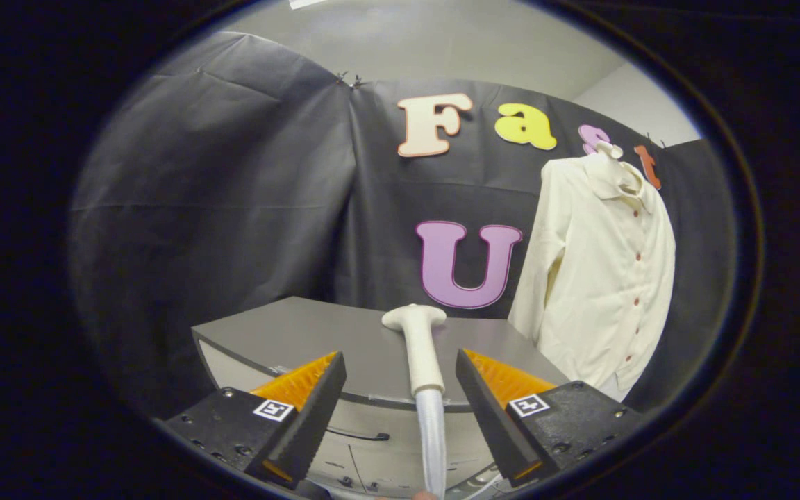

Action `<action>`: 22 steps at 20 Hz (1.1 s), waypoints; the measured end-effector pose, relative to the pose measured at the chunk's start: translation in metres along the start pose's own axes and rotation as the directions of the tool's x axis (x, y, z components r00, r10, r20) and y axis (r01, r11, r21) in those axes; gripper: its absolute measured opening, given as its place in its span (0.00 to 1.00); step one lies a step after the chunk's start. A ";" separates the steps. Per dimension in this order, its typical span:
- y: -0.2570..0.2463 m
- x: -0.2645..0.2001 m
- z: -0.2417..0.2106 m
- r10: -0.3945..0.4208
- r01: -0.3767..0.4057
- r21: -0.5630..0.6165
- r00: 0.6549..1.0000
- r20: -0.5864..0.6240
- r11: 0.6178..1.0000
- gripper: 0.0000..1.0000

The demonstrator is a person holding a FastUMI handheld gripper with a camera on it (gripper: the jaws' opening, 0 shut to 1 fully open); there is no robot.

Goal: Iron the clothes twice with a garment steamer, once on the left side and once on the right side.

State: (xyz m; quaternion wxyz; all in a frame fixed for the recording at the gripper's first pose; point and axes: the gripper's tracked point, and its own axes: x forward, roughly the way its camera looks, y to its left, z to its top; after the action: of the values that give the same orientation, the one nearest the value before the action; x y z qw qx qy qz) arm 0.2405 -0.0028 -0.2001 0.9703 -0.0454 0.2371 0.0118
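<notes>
A white garment steamer head (419, 347) lies on a grey table (303, 333), its handle pointing toward me and its ribbed hose (432, 437) hanging over the table's front edge. My gripper (400, 385) is open, one finger on each side of the handle's lower end, neither touching it. A cream button-up shirt (601, 278) hangs on a hanger against the black cloth wall, beyond the fingers and to the right of the table.
The table has a curved front edge with a white front panel (372, 430) below it. The black cloth wall (233, 208) stands behind the table. The shirt's lower hem hangs close to the table's right end.
</notes>
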 end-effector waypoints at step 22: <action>-0.020 0.104 -0.046 -0.035 0.041 0.022 0.970 -0.240 0.999 0.37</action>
State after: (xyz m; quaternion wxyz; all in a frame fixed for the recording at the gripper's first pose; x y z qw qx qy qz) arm 0.3128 -0.0268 -0.2871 0.9352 -0.0380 0.3517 -0.0155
